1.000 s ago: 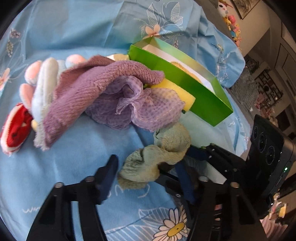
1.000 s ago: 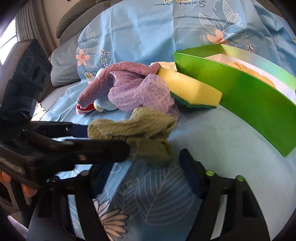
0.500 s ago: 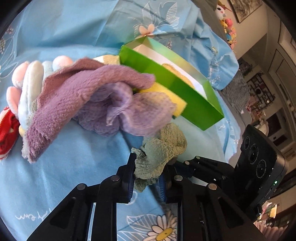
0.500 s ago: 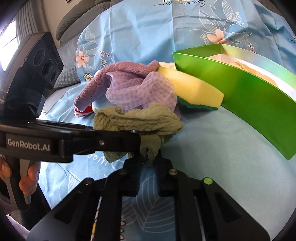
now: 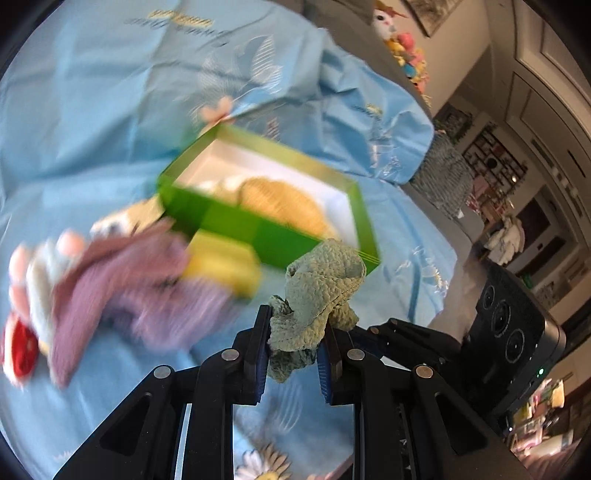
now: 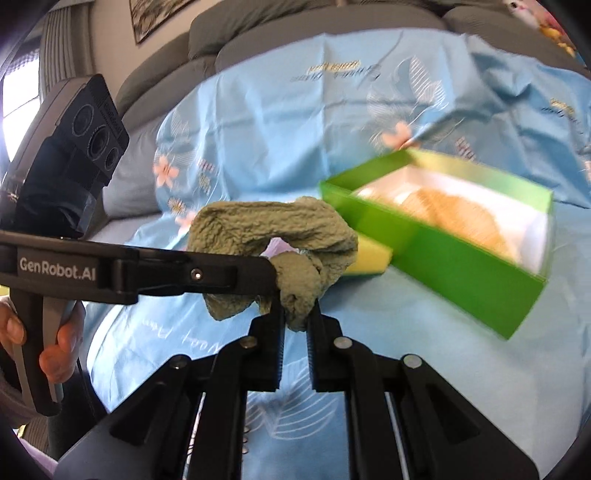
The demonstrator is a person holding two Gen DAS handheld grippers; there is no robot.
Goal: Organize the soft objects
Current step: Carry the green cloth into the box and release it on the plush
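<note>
A crumpled sage-green cloth (image 5: 317, 291) hangs in the air, pinched at both ends. My left gripper (image 5: 293, 341) is shut on one end. My right gripper (image 6: 297, 314) is shut on the other end of the green cloth (image 6: 273, 236), and the left gripper's arm crosses in front at the left. A green box (image 5: 266, 225) with a white inside holds a tan cloth (image 5: 284, 201); it also shows in the right wrist view (image 6: 461, 258). A purple towel (image 5: 122, 273), a yellow sponge (image 5: 221, 266) and plush toys (image 5: 33, 280) lie left of the box.
All lies on a light blue flowered sheet (image 5: 110, 110) over a sofa. Grey cushions (image 6: 314, 33) rise behind. The sheet's edge (image 5: 436, 280) drops off at the right, with room furniture (image 5: 517, 206) beyond.
Both grippers have lifted the green cloth up off the sheet, and the box and pile now sit lower and farther away. One second ago both grippers were open around the cloth.
</note>
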